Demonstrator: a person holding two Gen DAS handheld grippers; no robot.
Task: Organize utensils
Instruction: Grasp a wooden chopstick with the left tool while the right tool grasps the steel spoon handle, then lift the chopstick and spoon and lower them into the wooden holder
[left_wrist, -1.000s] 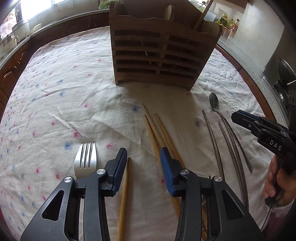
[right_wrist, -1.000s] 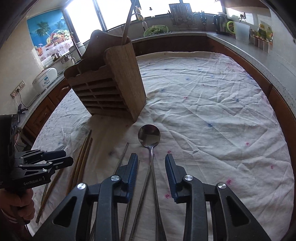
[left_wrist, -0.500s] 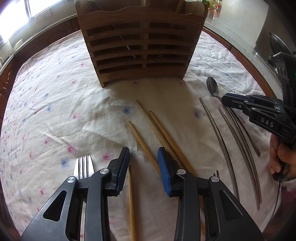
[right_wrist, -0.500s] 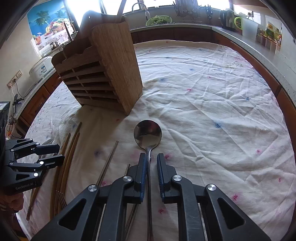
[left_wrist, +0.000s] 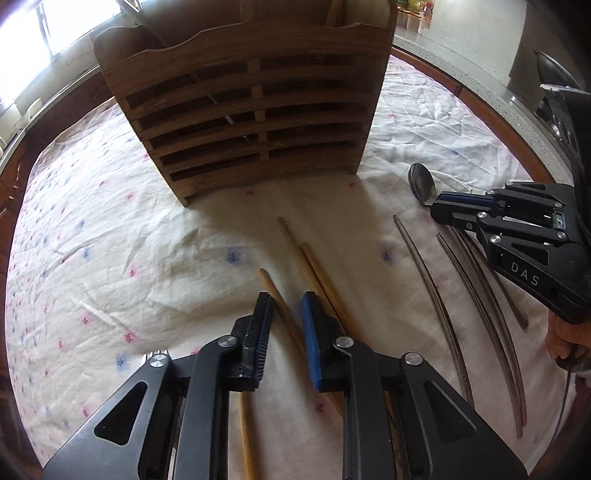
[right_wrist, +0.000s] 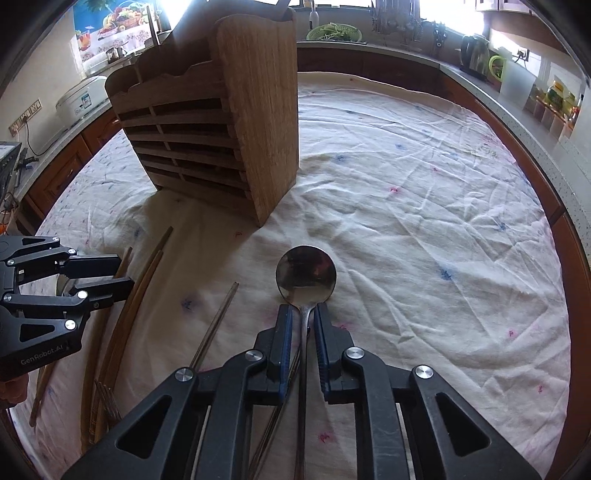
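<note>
Left gripper, nearest in the left wrist view: jaws narrow and closing, one wooden chopstick between the blue pads; whether the pads press on it cannot be told. Fork tines show just left of this gripper, mostly hidden behind it. A second wooden stick lies under the gripper body, and two more wooden chopsticks lie side by side just right of the pads, pointing toward the far holder.

Right gripper, nearest in the right wrist view: jaws drawn in nearly to the full, clamped on the neck of the steel spoon, bowl lying on the cloth just beyond the fingertips. Metal chopsticks lie in a loose fan on the cloth between the wooden sticks and the spoon handle, some passing under the right gripper.

All utensils rest on a white cloth with small pink and blue marks, covering the table.

Farther off, the slatted wooden utensil holder stands upright on the cloth, well apart from both grippers, with a few handles rising from its top compartments.

Farthest: kitchen counter along the wall, carrying a kettle and jars
</note>
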